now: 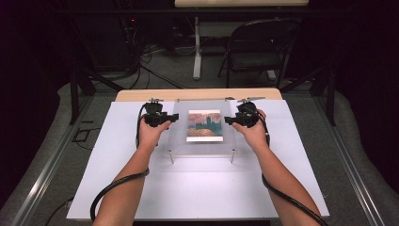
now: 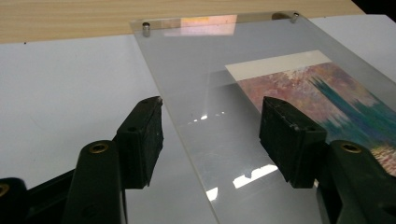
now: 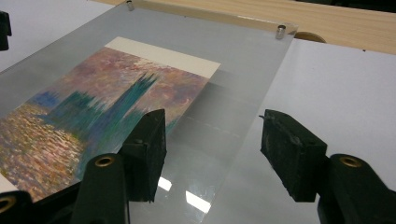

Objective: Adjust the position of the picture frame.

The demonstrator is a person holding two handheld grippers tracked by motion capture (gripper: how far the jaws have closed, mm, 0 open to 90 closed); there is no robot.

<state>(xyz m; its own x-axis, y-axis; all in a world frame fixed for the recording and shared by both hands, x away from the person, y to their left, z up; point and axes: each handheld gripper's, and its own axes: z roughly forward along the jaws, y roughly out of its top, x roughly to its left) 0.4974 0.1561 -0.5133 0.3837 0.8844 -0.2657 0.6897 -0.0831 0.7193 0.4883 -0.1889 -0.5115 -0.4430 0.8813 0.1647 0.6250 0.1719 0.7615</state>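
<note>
left gripper [image 1: 175,117] and right gripper [image 1: 227,120] both wide, jaws straddling opposite side edges of the clear panel [image 1: 181,141], pads not pressing; panel sits on the white board [image 1: 117,165], over a print [image 1: 204,125].

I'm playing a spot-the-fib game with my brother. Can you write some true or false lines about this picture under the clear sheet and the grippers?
1. A painted picture lies under a clear sheet. True.
2. The left hand-held gripper is clamped shut. False: its jaws stand open, either side of the sheet's edge.
3. The right hand-held gripper has open jaws. True.
4. The sheet stands on small metal posts. True.
5. The picture is mostly bright green. False: it is pink, orange and blue.
</note>
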